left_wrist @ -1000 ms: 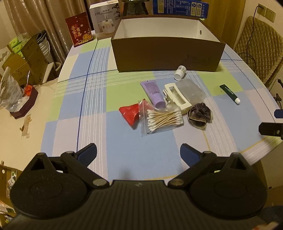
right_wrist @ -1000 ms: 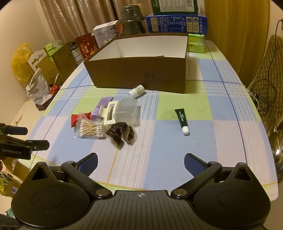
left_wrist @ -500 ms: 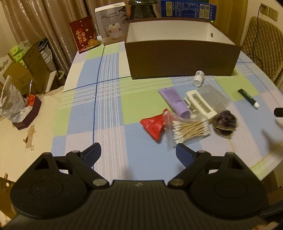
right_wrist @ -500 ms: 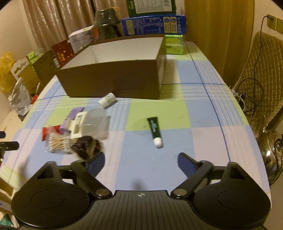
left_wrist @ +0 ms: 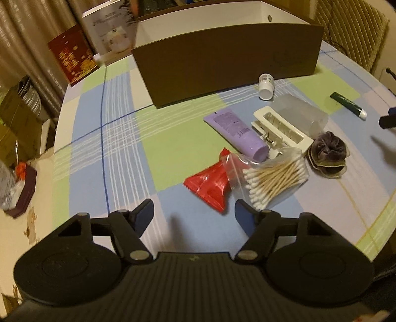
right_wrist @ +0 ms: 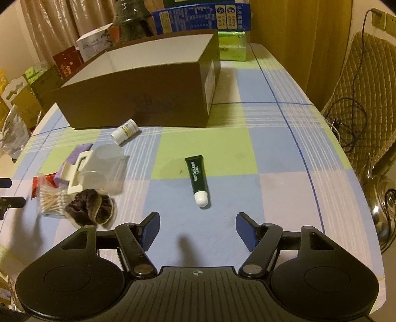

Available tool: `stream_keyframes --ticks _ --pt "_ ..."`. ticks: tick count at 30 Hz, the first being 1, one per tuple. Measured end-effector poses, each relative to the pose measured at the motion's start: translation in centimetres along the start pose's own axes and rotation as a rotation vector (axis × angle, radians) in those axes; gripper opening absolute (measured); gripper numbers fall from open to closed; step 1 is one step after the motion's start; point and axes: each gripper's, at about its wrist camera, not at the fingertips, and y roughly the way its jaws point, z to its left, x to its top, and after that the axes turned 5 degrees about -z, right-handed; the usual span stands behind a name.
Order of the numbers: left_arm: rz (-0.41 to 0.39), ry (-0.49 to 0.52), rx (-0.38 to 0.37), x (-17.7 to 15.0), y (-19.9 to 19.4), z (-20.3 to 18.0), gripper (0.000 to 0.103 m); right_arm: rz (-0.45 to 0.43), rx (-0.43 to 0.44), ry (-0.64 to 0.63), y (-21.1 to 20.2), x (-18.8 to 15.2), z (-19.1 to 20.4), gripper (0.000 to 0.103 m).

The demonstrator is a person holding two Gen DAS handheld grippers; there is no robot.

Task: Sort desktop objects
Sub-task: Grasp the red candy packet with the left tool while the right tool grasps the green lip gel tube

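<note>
My left gripper (left_wrist: 193,214) is open and empty, just short of a red packet (left_wrist: 209,184) and a clear bag of cotton swabs (left_wrist: 272,178). Beyond lie a purple tube (left_wrist: 237,131), a white hair clip (left_wrist: 281,130), a clear plastic case (left_wrist: 302,114), a dark scrunchie (left_wrist: 328,153) and a small white bottle (left_wrist: 266,85). My right gripper (right_wrist: 196,229) is open and empty, just short of a green tube (right_wrist: 196,177). The open brown box (right_wrist: 138,99) stands behind; it also shows in the left wrist view (left_wrist: 222,54).
The checked tablecloth (right_wrist: 272,153) covers a rounded table. Cartons (right_wrist: 200,17) and a green pack (right_wrist: 232,47) stand behind the box. A red box (left_wrist: 71,58) and a white box (left_wrist: 111,39) stand at the back left. A padded chair (right_wrist: 366,99) is on the right.
Both grippers have moved forward and lower toward the objects: the left toward the red packet and swabs, the right toward the green tube. Both stay open.
</note>
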Motion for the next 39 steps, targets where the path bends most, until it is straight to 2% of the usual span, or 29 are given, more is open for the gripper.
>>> stream_keyframes --ticks 5,7,13,17,21,24,27,29,36,38,39 --pt "-0.011 0.097 -0.027 0.7 1.4 -0.3 0.061 0.022 -0.017 0.018 0.9 0.3 -0.5 0.066" --pt "-0.007 0.139 -0.036 0.9 2.0 -0.6 0.051 0.026 -0.022 0.028 1.2 0.4 -0.7 0.066" --pt "-0.003 0.226 -0.045 1.4 3.5 -1.0 0.048 0.040 -0.038 0.034 1.8 0.7 -0.8 0.066" --pt "-0.026 0.290 -0.050 1.7 4.0 -1.4 0.050 0.047 -0.044 0.039 2.1 0.9 -1.1 0.066" --pt "-0.039 0.374 -0.034 1.8 4.5 -1.8 0.064 0.051 -0.050 0.043 2.4 1.2 -1.2 0.066" --pt "-0.051 0.429 -0.019 1.8 4.4 -1.8 0.068 0.054 -0.050 0.043 2.5 1.4 -1.3 0.067" --pt "-0.063 0.448 -0.017 1.7 3.9 -1.3 0.068 0.058 -0.050 0.047 2.6 1.5 -1.4 0.067" --pt "-0.077 0.497 -0.015 1.5 3.4 -1.3 0.069 0.061 -0.052 0.051 2.6 1.5 -1.4 0.067" --pt "-0.107 0.743 -0.051 1.1 3.3 -3.3 0.069 0.063 -0.064 0.072 2.6 1.4 -1.8 0.067" --pt "-0.111 0.793 -0.074 1.3 3.5 -3.9 0.064 0.063 -0.067 0.072 2.5 1.4 -1.8 0.067" --pt "-0.108 0.804 -0.089 1.4 3.6 -4.1 0.058 0.063 -0.069 0.073 2.5 1.3 -1.8 0.067"
